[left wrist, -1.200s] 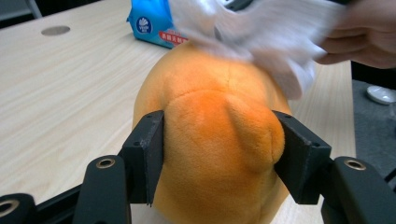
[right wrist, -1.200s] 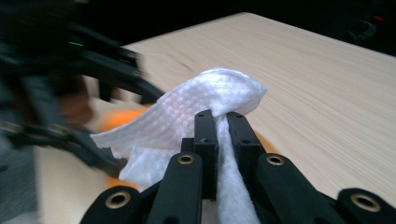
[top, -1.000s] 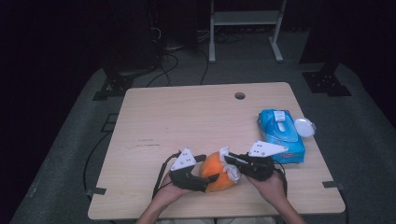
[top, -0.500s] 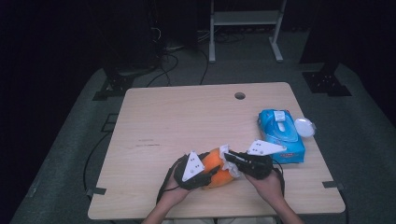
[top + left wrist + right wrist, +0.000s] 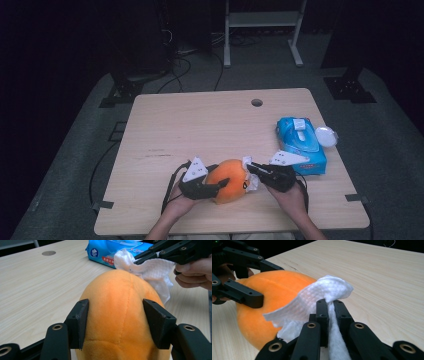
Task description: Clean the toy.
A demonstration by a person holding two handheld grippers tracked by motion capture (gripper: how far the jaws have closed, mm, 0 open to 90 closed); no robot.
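An orange plush ball (image 5: 227,181) lies near the table's front edge. My left gripper (image 5: 219,185) comes at it from the left. Its jaws have just closed in on the ball and eased a little, and both pads press into the ball's sides (image 5: 122,315). My right gripper (image 5: 251,168) reaches in from the right, shut on a crumpled white wipe (image 5: 322,292). The wipe (image 5: 152,270) rests against the ball's upper far side (image 5: 269,295). The right gripper (image 5: 328,302) pinches the wipe's middle, and loose folds hang either side.
A blue pack of wet wipes (image 5: 300,142) lies at the table's right, just behind my right hand, with a white round lid (image 5: 326,136) beside it. A cable hole (image 5: 257,102) sits near the far edge of the wooden table (image 5: 200,125). Dark floor and stands surround it.
The left gripper's jaws, wide beside the ball a second ago, have come in onto its sides. The right gripper has sunk slightly with the wipe against the ball.
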